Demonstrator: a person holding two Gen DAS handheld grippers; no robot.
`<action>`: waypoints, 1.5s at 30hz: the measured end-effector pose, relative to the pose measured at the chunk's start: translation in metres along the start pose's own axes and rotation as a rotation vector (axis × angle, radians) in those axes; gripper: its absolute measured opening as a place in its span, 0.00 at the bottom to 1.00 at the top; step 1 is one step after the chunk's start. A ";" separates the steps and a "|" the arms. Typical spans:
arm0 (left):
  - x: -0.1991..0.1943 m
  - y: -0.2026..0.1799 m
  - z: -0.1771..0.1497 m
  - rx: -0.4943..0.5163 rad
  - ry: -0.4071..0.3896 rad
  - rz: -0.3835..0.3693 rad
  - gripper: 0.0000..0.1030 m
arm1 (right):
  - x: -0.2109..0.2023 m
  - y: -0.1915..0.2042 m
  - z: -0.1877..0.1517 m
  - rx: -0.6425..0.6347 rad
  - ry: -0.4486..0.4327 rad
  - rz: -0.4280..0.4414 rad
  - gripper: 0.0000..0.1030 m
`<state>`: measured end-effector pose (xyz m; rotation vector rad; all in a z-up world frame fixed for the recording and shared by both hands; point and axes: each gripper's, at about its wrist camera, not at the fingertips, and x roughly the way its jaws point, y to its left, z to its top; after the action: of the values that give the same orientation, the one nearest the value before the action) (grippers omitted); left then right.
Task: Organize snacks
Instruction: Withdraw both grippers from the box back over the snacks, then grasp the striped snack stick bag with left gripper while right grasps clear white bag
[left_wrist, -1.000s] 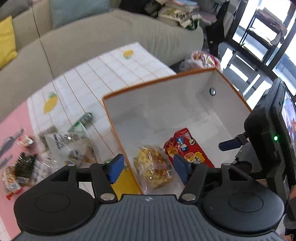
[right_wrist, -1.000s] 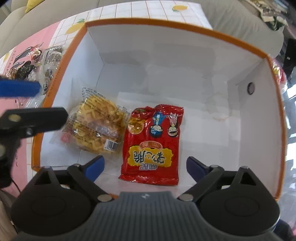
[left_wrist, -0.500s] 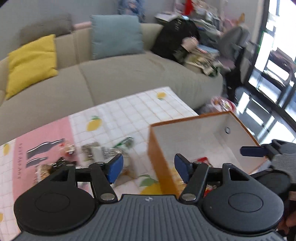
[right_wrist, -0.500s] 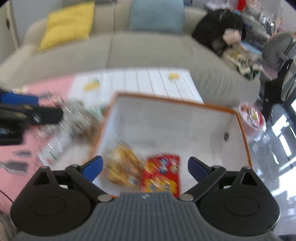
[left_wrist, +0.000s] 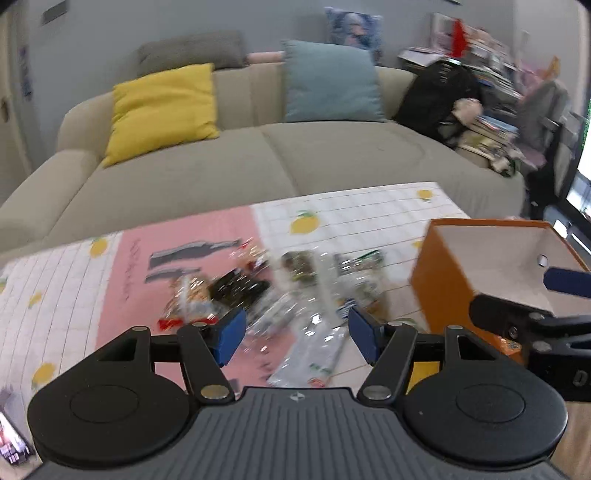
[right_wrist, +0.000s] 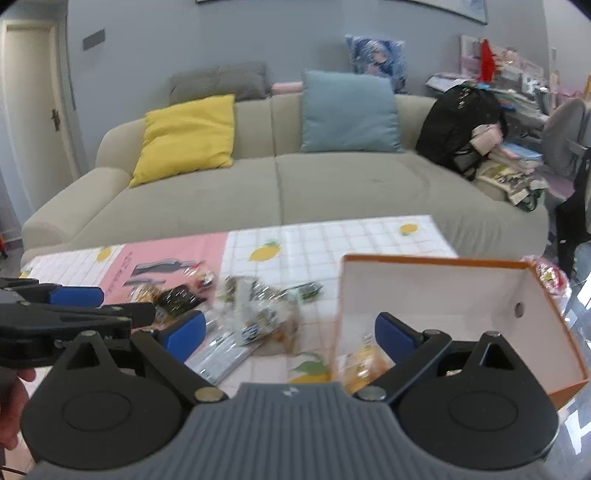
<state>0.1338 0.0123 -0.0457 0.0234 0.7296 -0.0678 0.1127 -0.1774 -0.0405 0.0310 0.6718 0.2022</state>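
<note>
An orange box (left_wrist: 439, 284) with a white inside stands at the right of the table; it also shows in the right wrist view (right_wrist: 554, 314). A yellow snack pack (right_wrist: 364, 363) lies inside it near the front wall. A blurred pile of loose snack packs (left_wrist: 288, 295) lies on the table left of the box, also seen in the right wrist view (right_wrist: 255, 314). My left gripper (left_wrist: 293, 336) is open and empty, raised above the pile. My right gripper (right_wrist: 290, 332) is open and empty, raised over the box's left edge.
The table carries a pink and white lemon-print cloth (right_wrist: 332, 240). A beige sofa (right_wrist: 277, 192) with a yellow cushion (right_wrist: 188, 136) and a blue cushion (right_wrist: 349, 112) stands behind it. A black backpack (right_wrist: 458, 125) and stacked clutter sit at the right.
Both grippers have lifted and pulled back from over the box, tilting up to face the sofa. The left gripper has swung left toward the snack pile. Both stay open.
</note>
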 end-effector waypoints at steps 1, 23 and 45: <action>0.001 0.008 -0.005 -0.020 0.003 0.003 0.73 | 0.001 0.004 -0.002 -0.002 0.007 0.009 0.93; 0.049 0.091 -0.041 -0.197 0.127 -0.048 0.72 | 0.110 0.047 -0.029 -0.055 0.218 0.063 0.70; 0.163 0.140 0.005 -0.218 0.133 0.056 0.85 | 0.240 0.029 0.016 -0.032 0.261 -0.103 0.95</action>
<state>0.2678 0.1428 -0.1514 -0.1615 0.8658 0.0677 0.3006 -0.1011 -0.1730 -0.0620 0.9282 0.1189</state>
